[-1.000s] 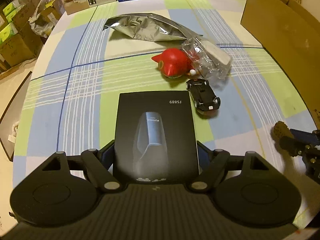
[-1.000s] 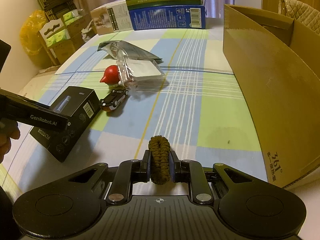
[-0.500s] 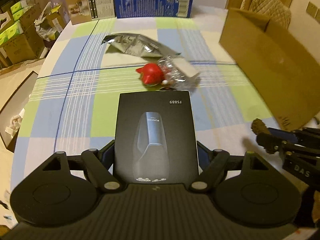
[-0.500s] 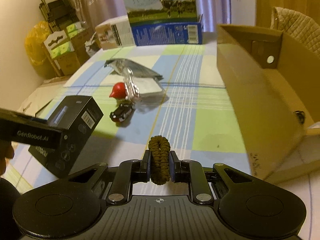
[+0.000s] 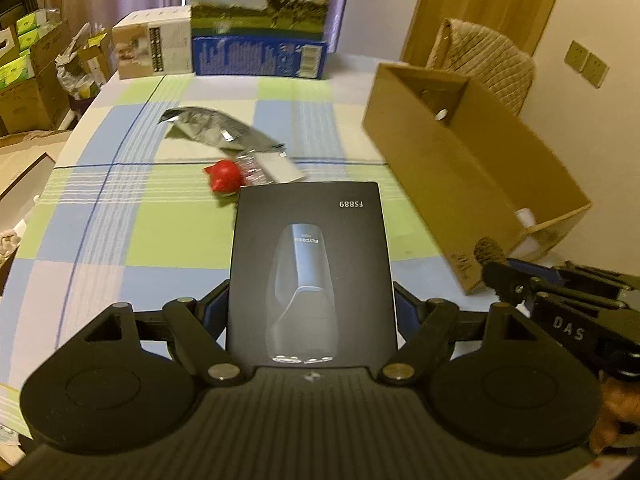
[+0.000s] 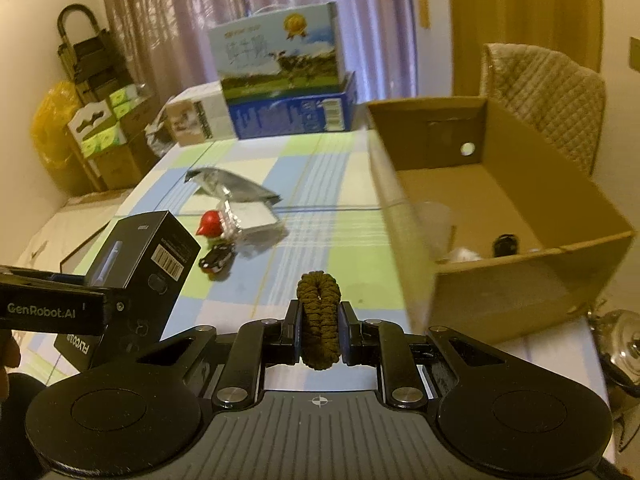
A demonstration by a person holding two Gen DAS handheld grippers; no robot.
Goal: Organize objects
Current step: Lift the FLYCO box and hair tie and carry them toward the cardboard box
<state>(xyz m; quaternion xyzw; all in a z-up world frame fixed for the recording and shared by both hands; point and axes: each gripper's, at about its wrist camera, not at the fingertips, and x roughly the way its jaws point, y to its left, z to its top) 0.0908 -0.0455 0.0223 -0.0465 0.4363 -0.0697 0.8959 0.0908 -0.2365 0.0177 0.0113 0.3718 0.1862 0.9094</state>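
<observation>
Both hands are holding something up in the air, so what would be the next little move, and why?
Probably carry the right gripper further right, over the open cardboard box, then release. Its fingers are shut on the braided brown band, which is short of the box's rim, and the box already holds a few small items. The left gripper, clamped on the black product box, could follow.

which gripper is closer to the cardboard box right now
Right. The right gripper, shut on the braided cord, is just short of the cardboard box at its near corner. The left gripper, holding the black box, is farther out over the table.
</observation>
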